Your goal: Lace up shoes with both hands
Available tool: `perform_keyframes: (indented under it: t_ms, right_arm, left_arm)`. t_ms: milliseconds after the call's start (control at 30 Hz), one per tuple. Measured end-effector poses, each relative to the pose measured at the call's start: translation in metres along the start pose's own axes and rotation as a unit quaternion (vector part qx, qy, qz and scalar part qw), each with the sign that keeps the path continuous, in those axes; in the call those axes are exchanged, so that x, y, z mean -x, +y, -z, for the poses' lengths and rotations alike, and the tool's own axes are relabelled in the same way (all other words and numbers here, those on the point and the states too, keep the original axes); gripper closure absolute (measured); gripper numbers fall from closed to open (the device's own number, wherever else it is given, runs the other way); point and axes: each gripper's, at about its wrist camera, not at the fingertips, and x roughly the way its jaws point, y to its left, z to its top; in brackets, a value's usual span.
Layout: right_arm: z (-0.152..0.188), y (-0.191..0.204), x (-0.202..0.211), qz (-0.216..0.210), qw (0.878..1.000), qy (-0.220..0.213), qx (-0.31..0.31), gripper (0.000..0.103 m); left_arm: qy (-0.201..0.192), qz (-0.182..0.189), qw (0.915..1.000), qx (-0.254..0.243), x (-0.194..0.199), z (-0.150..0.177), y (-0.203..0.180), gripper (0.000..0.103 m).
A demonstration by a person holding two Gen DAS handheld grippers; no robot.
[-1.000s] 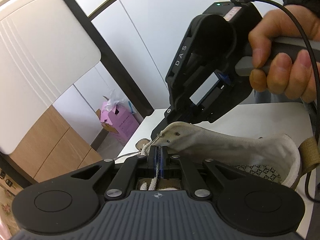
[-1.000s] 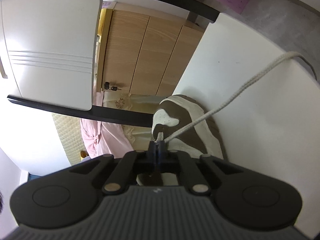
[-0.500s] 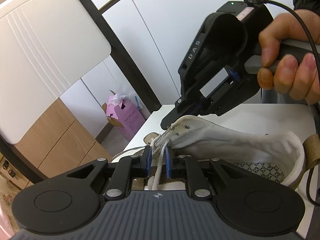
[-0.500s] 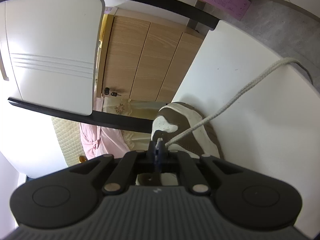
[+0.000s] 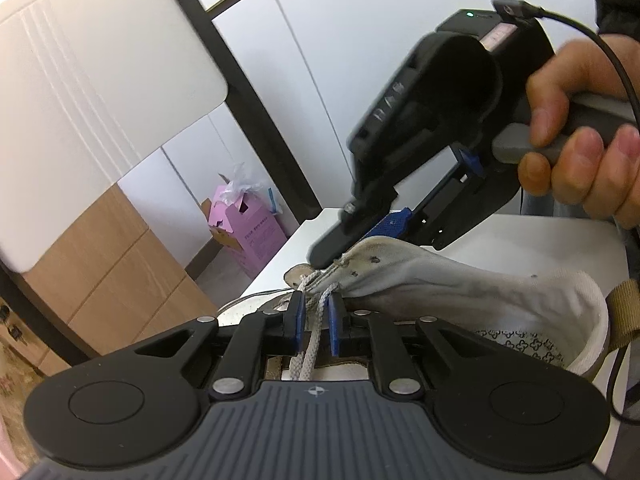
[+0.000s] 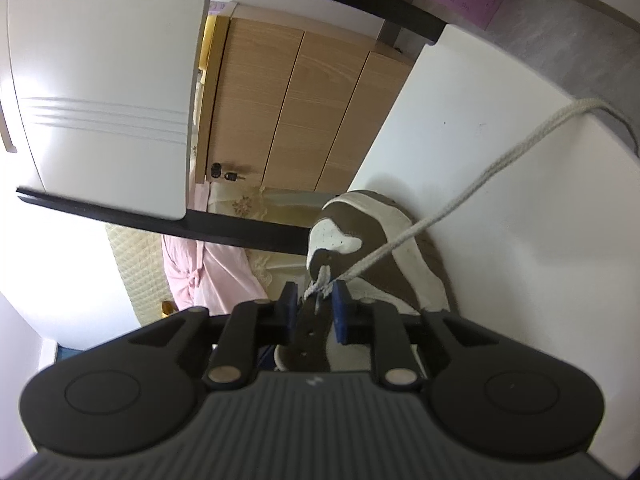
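While jaws just parted, lace (image 5: 316,328) runs loose between left gripper (image 5: 314,322) pads

Shoe (image 6: 372,240) heel hidden behind right hand-held gripper (image 6: 314,300).

We are holding our left gripper (image 5: 316,316) at lower centre, its pads slightly apart. Our right gripper (image 6: 314,306) has just been opening, and our right hand (image 5: 580,160) is wrapping its handle at the right edge.
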Motion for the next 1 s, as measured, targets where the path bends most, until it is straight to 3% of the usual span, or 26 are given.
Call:
perform_keyframes:
  t_ms: [33, 100, 233, 367, 467, 733, 800, 867, 933, 1000]
  right_arm:
    - [-0.001, -0.002, 0.0, -0.002, 1.0, -0.001, -0.007, 0.1]
    - [0.0, -0.005, 0.002, -0.005, 1.0, -0.005, -0.024, 0.1]
    - [0.008, -0.006, 0.003, -0.005, 0.999, -0.023, -0.042, 0.1]
    - [0.019, -0.009, 0.009, -0.009, 0.997, -0.05, -0.064, 0.1]
    - [0.031, -0.009, 0.014, -0.006, 0.995, -0.07, -0.067, 0.1]
    - [0.058, -0.01, 0.023, -0.009, 0.992, -0.104, -0.066, 0.1]
    - [0.059, -0.01, 0.025, -0.009, 0.993, -0.107, -0.056, 0.1]
    - [0.058, -0.01, 0.025, -0.01, 0.993, -0.107, -0.051, 0.1]
    - [0.056, -0.006, 0.024, -0.006, 0.994, -0.104, -0.035, 0.1]
    - [0.056, -0.003, 0.023, 0.0, 0.994, -0.103, -0.022, 0.1]
  left_arm:
    - [0.0, 0.002, 0.9999, 0.014, -0.001, -0.001, 0.004, 0.087]
    - [0.001, -0.002, 0.999, 0.044, 0.001, -0.002, 0.01, 0.083]
    - [0.001, -0.024, 0.9937, 0.11, 0.012, -0.001, 0.02, 0.057]
    - [-0.012, -0.035, 0.9833, 0.178, 0.036, 0.001, 0.024, 0.05]
    - [-0.015, -0.057, 0.9708, 0.232, 0.055, 0.004, 0.02, 0.04]
    - [0.021, -0.061, 0.9264, 0.371, 0.073, 0.011, 0.007, 0.042]
    - [0.036, -0.072, 0.9264, 0.368, 0.067, 0.011, 0.0, 0.045]
    - [0.047, -0.091, 0.9288, 0.356, 0.061, 0.01, -0.009, 0.059]
    - [0.048, -0.103, 0.92, 0.375, 0.053, 0.013, -0.009, 0.082]
    - [0.048, -0.114, 0.908, 0.4, 0.047, 0.016, -0.009, 0.085]
